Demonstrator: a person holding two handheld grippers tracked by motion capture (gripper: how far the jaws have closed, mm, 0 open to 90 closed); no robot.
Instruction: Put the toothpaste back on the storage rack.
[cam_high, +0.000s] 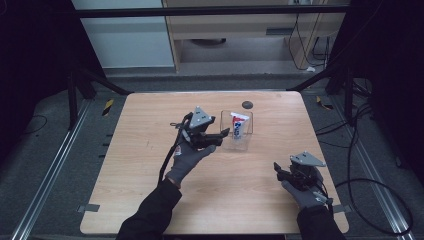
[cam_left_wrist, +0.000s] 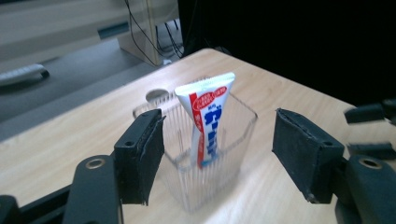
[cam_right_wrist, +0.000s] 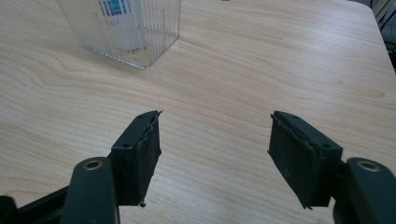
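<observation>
Your left tool (cam_high: 223, 134) hangs just beside the clear ribbed cup (cam_high: 237, 145), on the cup's near-left side, its jaws spread wide with nothing between the pads (cam_left_wrist: 140, 156). The toothpaste tube (cam_high: 238, 126) stands inside the cup, cap end down and flat crimped end up; its long axis runs near vertical, tilted slightly so the upper end leans against the cup's wall. The cup's walls, judging by this pose, are what hold the tube upright, so the tool need not grip it. The cup itself rests on the wooden tabletop (cam_high: 150, 165), toward the far middle, with a dark round mark (cam_high: 247, 104) just beyond it. Your right tool (cam_high: 279, 170) rests well apart from the cup, on its near-right side, jaws likewise parted and empty, pointing back toward the cup over bare wood.
</observation>
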